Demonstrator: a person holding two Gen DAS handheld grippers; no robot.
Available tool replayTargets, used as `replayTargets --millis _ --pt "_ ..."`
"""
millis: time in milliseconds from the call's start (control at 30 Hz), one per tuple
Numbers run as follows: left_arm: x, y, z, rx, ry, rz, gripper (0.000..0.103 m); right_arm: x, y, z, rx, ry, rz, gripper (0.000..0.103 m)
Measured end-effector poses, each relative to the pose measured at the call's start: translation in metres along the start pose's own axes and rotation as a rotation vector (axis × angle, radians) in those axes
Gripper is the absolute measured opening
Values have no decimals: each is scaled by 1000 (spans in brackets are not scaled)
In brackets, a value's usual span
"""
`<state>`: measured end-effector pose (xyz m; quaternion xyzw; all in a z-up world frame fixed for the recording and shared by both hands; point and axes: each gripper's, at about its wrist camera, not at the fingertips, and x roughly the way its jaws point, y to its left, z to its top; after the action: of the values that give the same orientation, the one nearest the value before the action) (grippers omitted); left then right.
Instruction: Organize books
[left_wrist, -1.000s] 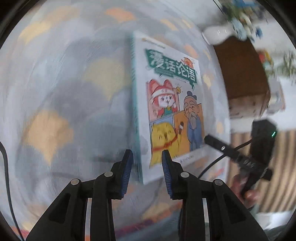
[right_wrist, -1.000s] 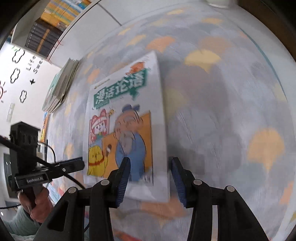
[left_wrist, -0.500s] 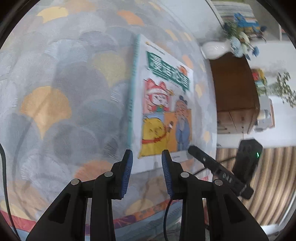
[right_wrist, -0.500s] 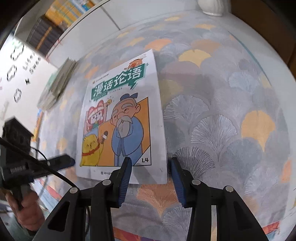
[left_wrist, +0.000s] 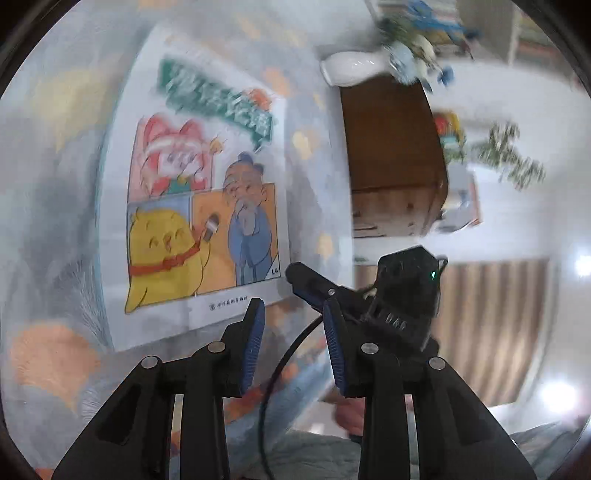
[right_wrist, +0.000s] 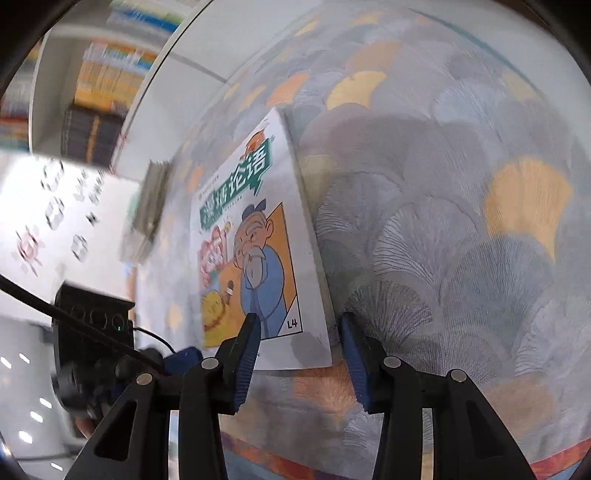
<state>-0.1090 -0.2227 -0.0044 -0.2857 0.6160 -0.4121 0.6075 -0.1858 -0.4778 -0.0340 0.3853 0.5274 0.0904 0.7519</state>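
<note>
A thin comic book (left_wrist: 199, 206) with a green title and cartoon figures lies flat on the patterned tablecloth (left_wrist: 48, 229). My left gripper (left_wrist: 293, 314) is open and empty, off the book's near right corner, over the table edge. In the right wrist view the same book (right_wrist: 251, 240) lies ahead. My right gripper (right_wrist: 298, 328) is open, and the book's near right corner shows between its fingers with no pad pressing on it. A stack of thin books (right_wrist: 147, 206) lies farther left on the cloth, blurred.
A white vase (left_wrist: 351, 68) with flowers and a brown wooden cabinet (left_wrist: 391, 147) stand beyond the table's right side. The right gripper's black housing (left_wrist: 406, 291) is close to my left fingers. Bookshelves (right_wrist: 103, 92) line the far wall. The table edge runs just below both grippers.
The left view has swung right, so the book now lies left of its fingers and the right gripper looks closer. The right gripper has rolled and sunk toward the book's near right corner.
</note>
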Motion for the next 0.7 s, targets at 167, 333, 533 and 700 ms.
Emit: replayTargets --millis 167,333,533,700 --pt "-39 13 9 -31 -150 248 29 -2 -4 -3 21 -1 28 42" --pt "-38 35 8 -81 -138 361 35 2 13 -4 -54 -4 -41 46" --pt "-30 42 2 -70 -134 344 39 4 18 -5 -80 -1 -78 46" --pt "-33 40 7 -125 -107 135 39 5 17 -2 -91 2 -82 46"
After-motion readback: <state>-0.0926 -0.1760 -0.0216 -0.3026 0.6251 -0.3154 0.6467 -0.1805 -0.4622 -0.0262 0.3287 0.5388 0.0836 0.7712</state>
